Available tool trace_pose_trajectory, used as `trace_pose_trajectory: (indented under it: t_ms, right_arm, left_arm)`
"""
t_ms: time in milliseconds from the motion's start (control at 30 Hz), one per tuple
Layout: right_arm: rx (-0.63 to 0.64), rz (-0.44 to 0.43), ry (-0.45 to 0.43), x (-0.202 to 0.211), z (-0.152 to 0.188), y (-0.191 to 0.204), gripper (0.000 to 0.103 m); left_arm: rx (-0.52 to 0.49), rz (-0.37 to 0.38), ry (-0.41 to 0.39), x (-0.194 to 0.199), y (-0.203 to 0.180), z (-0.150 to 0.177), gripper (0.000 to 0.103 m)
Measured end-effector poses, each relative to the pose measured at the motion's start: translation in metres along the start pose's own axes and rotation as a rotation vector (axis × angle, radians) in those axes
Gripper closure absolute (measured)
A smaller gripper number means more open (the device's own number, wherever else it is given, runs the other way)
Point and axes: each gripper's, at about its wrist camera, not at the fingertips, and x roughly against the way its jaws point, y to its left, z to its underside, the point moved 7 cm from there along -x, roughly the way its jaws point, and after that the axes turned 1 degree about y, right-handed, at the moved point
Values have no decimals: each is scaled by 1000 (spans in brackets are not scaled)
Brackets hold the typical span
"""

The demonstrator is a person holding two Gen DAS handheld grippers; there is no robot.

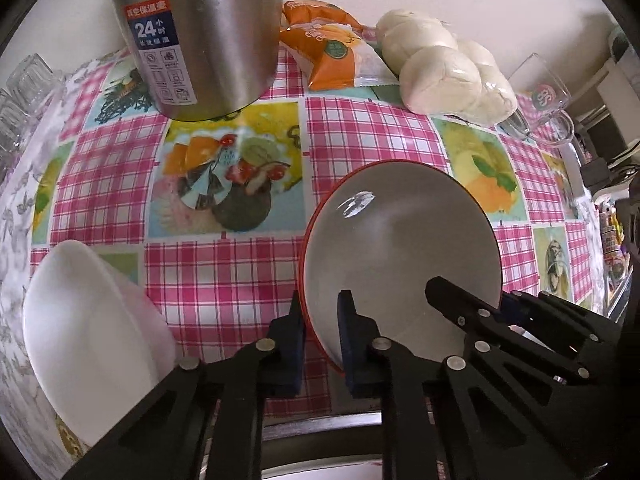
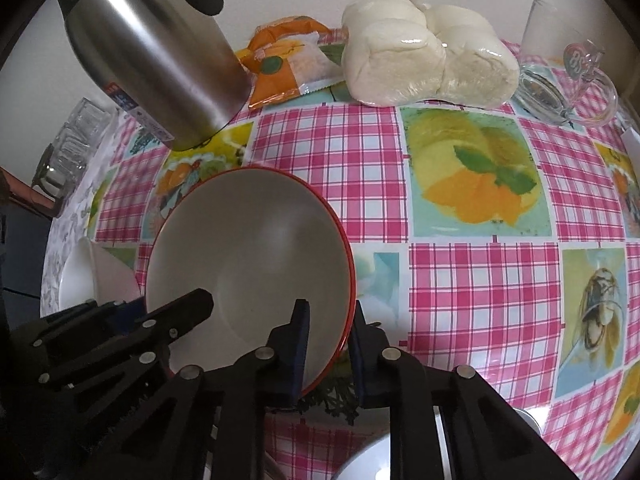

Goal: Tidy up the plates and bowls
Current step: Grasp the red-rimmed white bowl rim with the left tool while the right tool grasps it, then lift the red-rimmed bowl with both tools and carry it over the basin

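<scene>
A bowl [image 1: 400,248] [image 2: 248,248], red outside and pale grey inside, sits on the checked tablecloth [image 1: 224,280]. My left gripper [image 1: 321,300] is shut on the bowl's left rim, one blue pad inside the bowl and one outside. My right gripper [image 2: 330,306] clamps the opposite rim the same way. Each wrist view also shows the other gripper across the bowl: the right gripper [image 1: 474,294] and the left gripper [image 2: 160,304]. A white dish [image 1: 88,332] [image 2: 80,276] lies just left of the bowl, partly hidden by the left gripper.
A steel thermos [image 1: 200,40] stands at the back left. An orange snack packet [image 1: 328,48], a bag of white buns [image 1: 440,72] and a glass mug [image 1: 540,100] line the wall. Clear glasses [image 1: 20,92] stand far left. The table's near edge runs under the grippers.
</scene>
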Motion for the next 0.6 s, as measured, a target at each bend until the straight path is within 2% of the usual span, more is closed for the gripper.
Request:
trace_pose_trajectory:
  t_ms: [300,467,600]
  right_arm:
    - [-32,-16,-49,9,0,-7,84]
    - [-37,-21,-105,37,-1,-11,84]
    - [-46,-50,-148,63,7,-11,84]
  left_arm:
    - [-32,0,-53,13,-18,-4,87]
    - [-43,4,-119,39,-26,-7,87]
    - [-55,-13,-166,66,-31,4,87]
